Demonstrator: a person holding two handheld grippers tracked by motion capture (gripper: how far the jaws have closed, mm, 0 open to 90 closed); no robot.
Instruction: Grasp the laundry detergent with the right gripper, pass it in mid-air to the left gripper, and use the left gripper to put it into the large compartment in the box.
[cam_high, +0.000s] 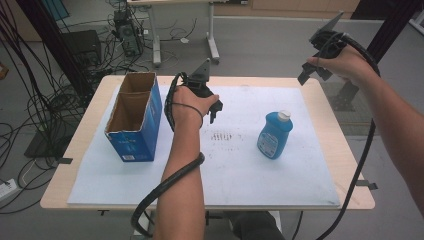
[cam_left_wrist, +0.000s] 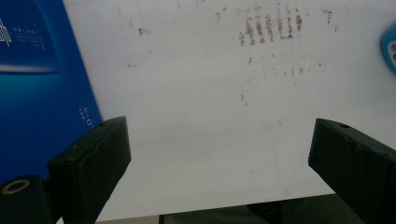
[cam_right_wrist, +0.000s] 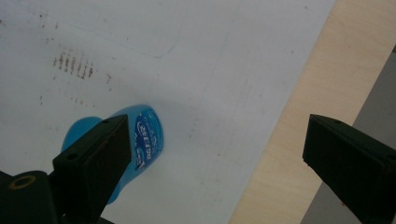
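A blue bottle (cam_high: 274, 136) with a white cap lies on the white mat (cam_high: 250, 175), right of centre. An open-topped blue cardboard box (cam_high: 135, 120) stands at the mat's left side. My left gripper (cam_high: 215, 110) hovers over the mat's middle back, between box and bottle, open and holding nothing. In the left gripper view the jaws (cam_left_wrist: 219, 128) stand wide apart over bare mat, with the box (cam_left_wrist: 37, 93) at the left. My right gripper (cam_high: 314, 75) is raised above the table's far right corner, open. Its view (cam_right_wrist: 218, 123) looks down on the bottle (cam_right_wrist: 147, 133), partly behind the left jaw.
Brown smudge marks (cam_high: 223, 137) stain the mat's middle. The wooden table (cam_high: 352, 155) shows a bare strip around the mat, seen also as the table edge (cam_right_wrist: 289, 140). Cables and a computer case (cam_high: 127, 32) lie on the floor behind, beside desk legs (cam_high: 212, 45).
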